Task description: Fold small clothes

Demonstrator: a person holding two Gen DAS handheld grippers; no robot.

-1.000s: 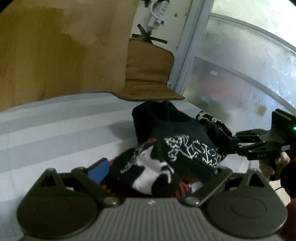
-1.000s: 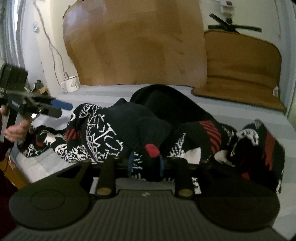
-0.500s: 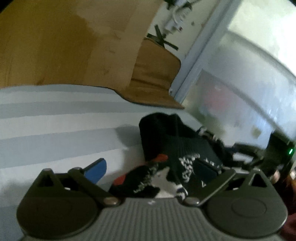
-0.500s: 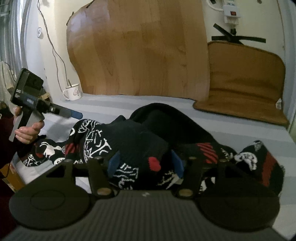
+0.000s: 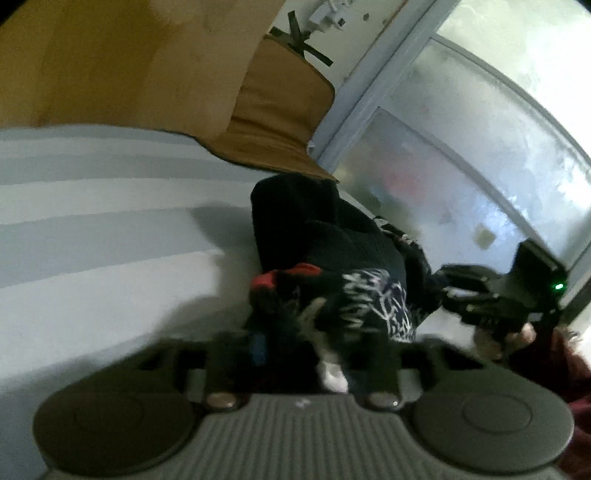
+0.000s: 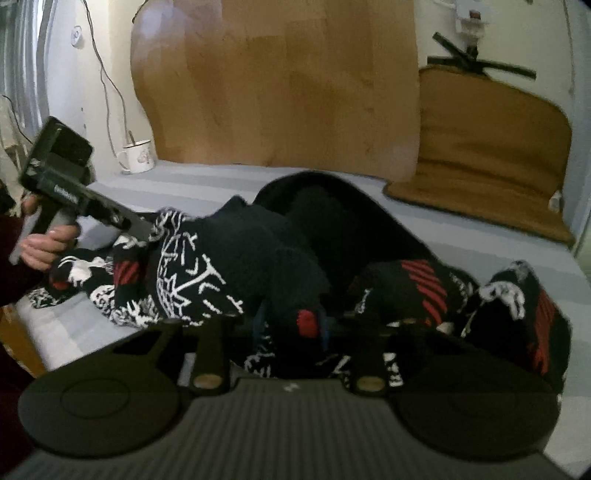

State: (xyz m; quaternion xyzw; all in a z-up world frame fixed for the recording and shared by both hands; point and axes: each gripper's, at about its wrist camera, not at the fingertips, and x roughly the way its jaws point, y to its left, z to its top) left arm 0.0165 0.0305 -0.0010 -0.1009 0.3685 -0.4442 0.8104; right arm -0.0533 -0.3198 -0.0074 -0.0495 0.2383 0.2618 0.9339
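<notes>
Between both tools (image 6: 291, 325), patterned garment (image 6: 192, 280)

black patterned sweater (image 6: 229, 273), bunched on bed

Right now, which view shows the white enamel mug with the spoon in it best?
The right wrist view: the white enamel mug stands in plain sight on the striped grey bedcover, against the wall by the wooden board. The left wrist view does not show it.

A home, seemingly a bedroom: a bed with a grey-striped sheet (image 6: 229, 181), a wooden headboard (image 6: 277, 81), a brown cushion (image 6: 491, 147) against the wall, an enamel mug (image 6: 138, 157), a wall socket (image 6: 471, 14), and a frosted window (image 5: 461, 155).
</notes>
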